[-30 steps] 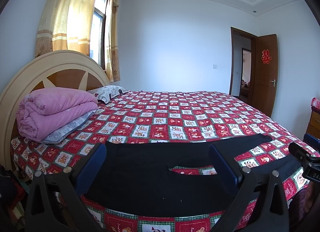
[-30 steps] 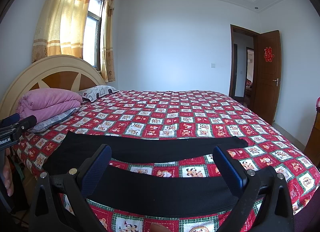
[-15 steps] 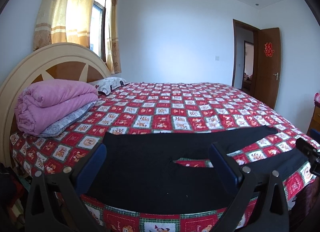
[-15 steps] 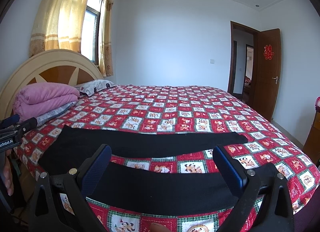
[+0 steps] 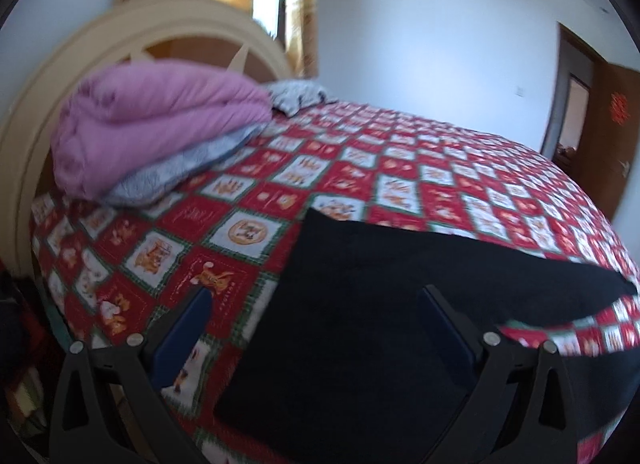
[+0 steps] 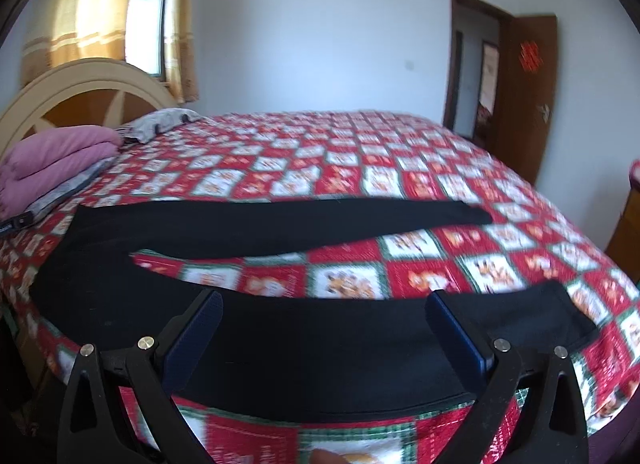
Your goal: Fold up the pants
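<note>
A: Black pants (image 6: pixel 256 224) spread flat along the near edge of the bed (image 6: pixel 360 152), on the red checkered cover. Waist end toward the headboard (image 6: pixel 80 80), both legs running off toward the door side, split apart with a wedge of quilt showing between them. Near leg right at the bed's edge, far leg further in.

B: And the tools?

A: Left tool (image 5: pixel 316 328) wide open, nothing gripped, up near the waist end. One blue pad (image 5: pixel 188 336) over bare quilt just beside the waistband edge, the other over black fabric. Can't tell if touching or just above. Pretty blurry on that side.

B: Right one?

A: Right tool (image 6: pixel 320 328) also spread wide, empty, straddling the near leg close to its hem. Pads (image 6: pixel 196 336) look to sit low over the cloth, contact unclear.

B: Anything else on the bed?

A: Folded pink quilt (image 5: pixel 160 124) stacked on a grey one at the headboard corner, patterned pillow (image 5: pixel 296 96) just behind it. Well apart from the pants. Brown door (image 6: pixel 528 92) open at the far right.
</note>
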`<state>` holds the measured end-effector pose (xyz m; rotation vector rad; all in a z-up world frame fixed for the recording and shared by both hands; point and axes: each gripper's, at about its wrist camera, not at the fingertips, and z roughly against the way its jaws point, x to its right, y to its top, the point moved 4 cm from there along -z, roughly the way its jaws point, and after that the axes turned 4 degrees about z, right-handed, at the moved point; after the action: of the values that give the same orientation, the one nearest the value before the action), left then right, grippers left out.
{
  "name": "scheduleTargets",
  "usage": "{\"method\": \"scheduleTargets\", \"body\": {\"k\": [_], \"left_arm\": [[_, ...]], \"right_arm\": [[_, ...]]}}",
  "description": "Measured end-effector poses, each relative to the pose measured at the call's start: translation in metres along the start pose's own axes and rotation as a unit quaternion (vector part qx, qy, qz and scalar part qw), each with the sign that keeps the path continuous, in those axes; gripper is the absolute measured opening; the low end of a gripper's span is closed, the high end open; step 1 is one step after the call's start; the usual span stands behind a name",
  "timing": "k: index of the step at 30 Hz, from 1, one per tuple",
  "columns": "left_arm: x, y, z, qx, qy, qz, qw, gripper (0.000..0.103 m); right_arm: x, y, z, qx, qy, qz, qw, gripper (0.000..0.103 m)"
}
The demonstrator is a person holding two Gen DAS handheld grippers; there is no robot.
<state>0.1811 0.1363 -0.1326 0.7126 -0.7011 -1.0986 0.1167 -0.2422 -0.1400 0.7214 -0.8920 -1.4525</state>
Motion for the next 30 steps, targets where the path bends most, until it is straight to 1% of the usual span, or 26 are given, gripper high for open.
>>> {"method": "scheduleTargets", "body": {"k": [1,2,5,6,7,9,10,12,14,16,17,18,19,21,23,24,25,26,28,30], "left_arm": [[-0.003,0.005,-0.013,-0.009,0.001,0.006,0.9999,0.101],[-0.004,0.01,-0.025,-0.016,0.003,0.006,0.9999,0.097],[0.004,0.023,-0.051,-0.024,0.002,-0.021,0.9995,0.09],[0.008,0.029,-0.063,-0.029,-0.003,-0.029,0.9992,0.086],[0.011,0.033,-0.075,-0.036,-0.012,-0.033,0.9987,0.084],[0.013,0.04,-0.1,-0.055,-0.012,-0.042,0.9976,0.074],[0.014,0.042,-0.115,-0.068,-0.01,-0.048,0.9965,0.074],[0.011,0.043,-0.139,-0.093,-0.012,-0.046,0.9945,0.056],[0.009,0.043,-0.158,-0.117,-0.016,-0.041,0.9922,0.05],[0.01,0.041,-0.169,-0.129,-0.019,-0.042,0.9905,0.041],[0.012,0.04,-0.173,-0.136,-0.02,-0.045,0.9895,0.033],[0.014,0.039,-0.177,-0.14,-0.023,-0.044,0.9889,0.033],[0.014,0.038,-0.179,-0.14,-0.025,-0.043,0.989,0.031],[0.016,0.036,-0.183,-0.142,-0.035,-0.042,0.9884,0.024],[0.015,0.034,-0.187,-0.138,-0.042,-0.046,0.9885,0.024],[0.013,0.033,-0.188,-0.133,-0.049,-0.046,0.9888,0.024],[0.011,0.033,-0.191,-0.138,-0.054,-0.038,0.9883,0.024],[0.01,0.035,-0.194,-0.141,-0.06,-0.03,0.9877,0.024],[0.006,0.037,-0.198,-0.145,-0.072,-0.012,0.9867,0.024],[0.006,0.037,-0.2,-0.146,-0.072,-0.009,0.9866,0.024]], "right_arm": [[0.006,-0.001,-0.005,-0.006,-0.003,-0.007,1.0,0.102],[0.015,-0.003,-0.011,-0.012,-0.008,-0.014,1.0,0.102],[0.039,-0.004,-0.028,-0.028,-0.029,-0.024,0.999,0.102],[0.043,-0.004,-0.031,-0.032,-0.034,-0.022,0.999,0.102],[0.049,-0.003,-0.035,-0.036,-0.041,-0.019,0.998,0.102],[0.06,0.0,-0.042,-0.041,-0.05,-0.016,0.998,0.102],[0.067,0.002,-0.045,-0.042,-0.054,-0.015,0.998,0.102],[0.08,0.008,-0.052,-0.042,-0.065,-0.015,0.997,0.102],[0.095,0.017,-0.057,-0.041,-0.075,-0.016,0.996,0.102],[0.109,0.025,-0.064,-0.041,-0.086,-0.02,0.995,0.102],[0.119,0.031,-0.069,-0.043,-0.091,-0.023,0.995,0.102],[0.127,0.036,-0.073,-0.045,-0.092,-0.027,0.994,0.101],[0.135,0.04,-0.079,-0.047,-0.089,-0.033,0.994,0.1],[0.157,0.05,-0.092,-0.053,-0.088,-0.048,0.994,0.092],[0.179,0.059,-0.106,-0.064,-0.095,-0.057,0.992,0.071],[0.188,0.063,-0.113,-0.071,-0.098,-0.061,0.991,0.067],[0.196,0.065,-0.12,-0.078,-0.099,-0.065,0.99,0.061],[0.208,0.069,-0.129,-0.087,-0.099,-0.07,0.989,0.058],[0.233,0.075,-0.147,-0.1,-0.114,-0.083,0.985,0.057],[0.252,0.079,-0.162,-0.11,-0.124,-0.093,0.982,0.057]]}}
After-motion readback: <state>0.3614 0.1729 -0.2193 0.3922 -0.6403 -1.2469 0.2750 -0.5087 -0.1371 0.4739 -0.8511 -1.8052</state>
